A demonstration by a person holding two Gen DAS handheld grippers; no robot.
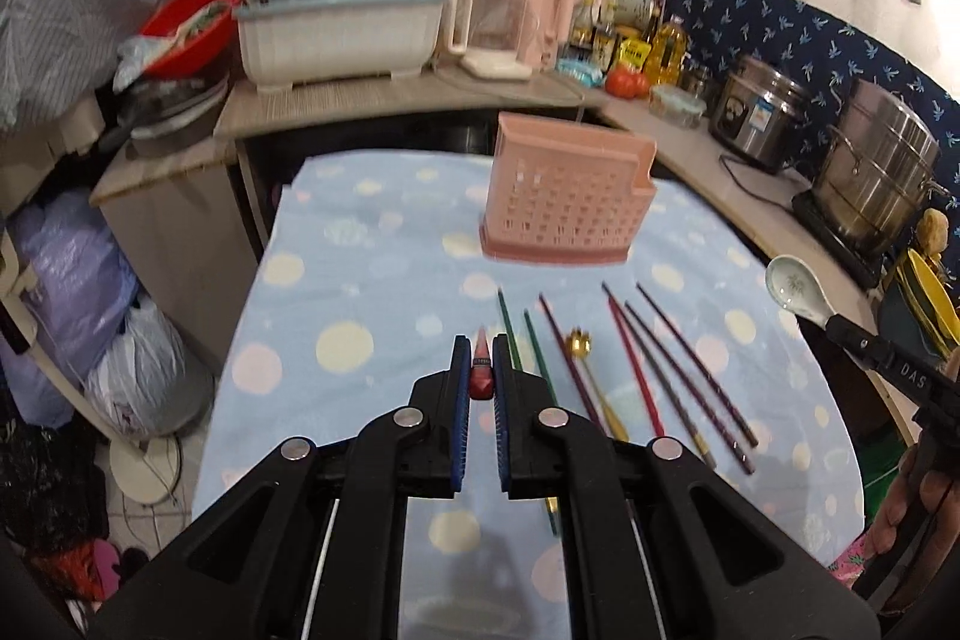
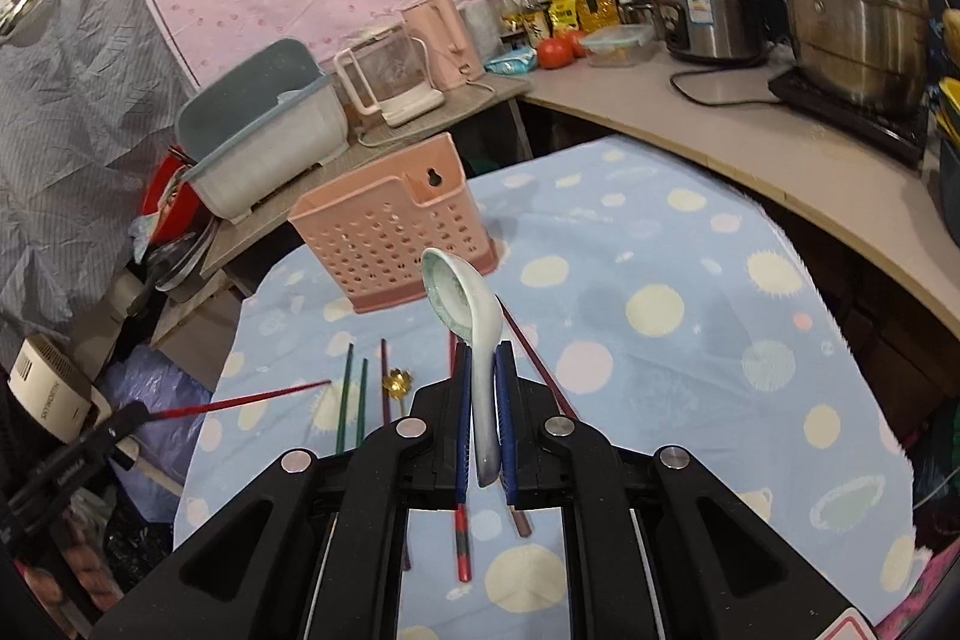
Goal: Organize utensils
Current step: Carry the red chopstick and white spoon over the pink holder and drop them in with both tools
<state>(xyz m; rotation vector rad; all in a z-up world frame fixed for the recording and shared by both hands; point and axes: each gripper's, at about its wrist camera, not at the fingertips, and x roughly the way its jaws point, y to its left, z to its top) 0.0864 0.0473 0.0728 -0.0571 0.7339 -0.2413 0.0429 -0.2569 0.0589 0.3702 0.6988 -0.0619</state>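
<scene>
Claws both clamped: left claw on a red chopstick, right claw on the ceramic spoon (handle-down); we should tip each upright above the pink holder, upper centre.

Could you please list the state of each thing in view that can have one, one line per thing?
Left gripper: shut on a red chopstick, lifted off the cloth.
Right gripper: shut on the white ceramic spoon, bowl end up.
Pink utensil holder: upright; no utensils show in it.
Chopsticks on the cloth: lying flat, loose.
Gold spoon: lying flat among them.
Dish-rack lid: raised.
</scene>
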